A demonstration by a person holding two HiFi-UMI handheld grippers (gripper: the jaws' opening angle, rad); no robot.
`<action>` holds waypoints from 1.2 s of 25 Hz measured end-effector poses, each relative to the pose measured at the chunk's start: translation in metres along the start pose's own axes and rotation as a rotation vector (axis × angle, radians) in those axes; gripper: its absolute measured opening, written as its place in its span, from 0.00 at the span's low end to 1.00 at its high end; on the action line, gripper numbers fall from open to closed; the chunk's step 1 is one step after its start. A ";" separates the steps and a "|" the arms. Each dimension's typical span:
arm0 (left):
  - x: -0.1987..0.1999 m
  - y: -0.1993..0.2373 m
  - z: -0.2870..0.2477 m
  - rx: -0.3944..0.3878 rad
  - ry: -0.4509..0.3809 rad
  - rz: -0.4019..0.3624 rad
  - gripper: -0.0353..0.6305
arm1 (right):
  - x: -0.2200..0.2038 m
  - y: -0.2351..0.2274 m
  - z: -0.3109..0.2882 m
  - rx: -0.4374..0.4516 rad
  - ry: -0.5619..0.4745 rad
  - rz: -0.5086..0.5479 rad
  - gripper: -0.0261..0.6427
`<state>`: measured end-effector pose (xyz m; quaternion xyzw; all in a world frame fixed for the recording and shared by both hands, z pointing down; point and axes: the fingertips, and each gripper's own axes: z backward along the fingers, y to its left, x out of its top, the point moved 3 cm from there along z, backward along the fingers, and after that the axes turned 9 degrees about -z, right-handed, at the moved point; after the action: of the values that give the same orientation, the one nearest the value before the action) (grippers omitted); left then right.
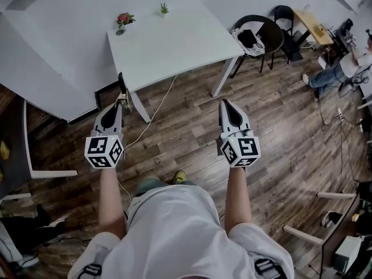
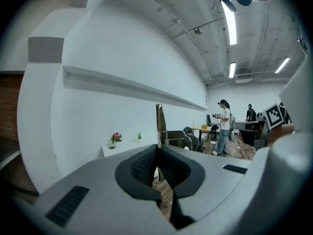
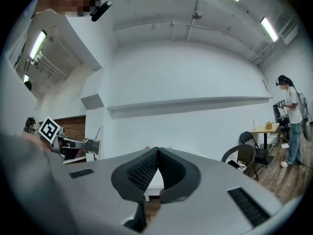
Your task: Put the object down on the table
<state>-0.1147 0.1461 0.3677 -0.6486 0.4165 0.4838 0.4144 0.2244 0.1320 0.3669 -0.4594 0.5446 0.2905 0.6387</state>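
Left gripper (image 1: 120,102) is clamping the slender metal object (image 2: 160,124) upright at its closed jaw tips, with the white table (image 1: 174,45) lying straight ahead on the far side; right gripper (image 1: 225,104) is sitting closed, empty, alongside.

The head camera sits above the person's shoulders and looks steeply down past the left gripper (image 1: 120,102) and right gripper (image 1: 225,102) onto the near wooden floor (image 1: 186,132), with the white table (image 1: 174,45) at the far end of its view. Each gripper camera rides low, close behind its own jaws, and faces about level toward the far white wall (image 2: 122,111), catching the other gripper at its edge. All three views share the table and the black chair (image 1: 264,34); both gripper views also share a standing person (image 3: 292,114) far right.
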 end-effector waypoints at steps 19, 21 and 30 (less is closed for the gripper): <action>0.001 0.080 -0.202 -0.048 0.004 0.030 0.08 | -0.005 -0.069 -0.191 -0.032 0.032 -0.032 0.05; 0.001 0.096 -0.232 -0.065 0.012 0.031 0.08 | -0.005 -0.074 -0.220 -0.049 0.037 -0.032 0.05; -0.007 0.160 -0.346 -0.137 0.059 0.025 0.08 | -0.011 -0.091 -0.333 -0.115 0.079 -0.049 0.05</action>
<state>-0.1684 -0.2279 0.4182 -0.6842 0.4024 0.4971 0.3506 0.1582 -0.2046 0.4070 -0.5195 0.5404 0.2874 0.5962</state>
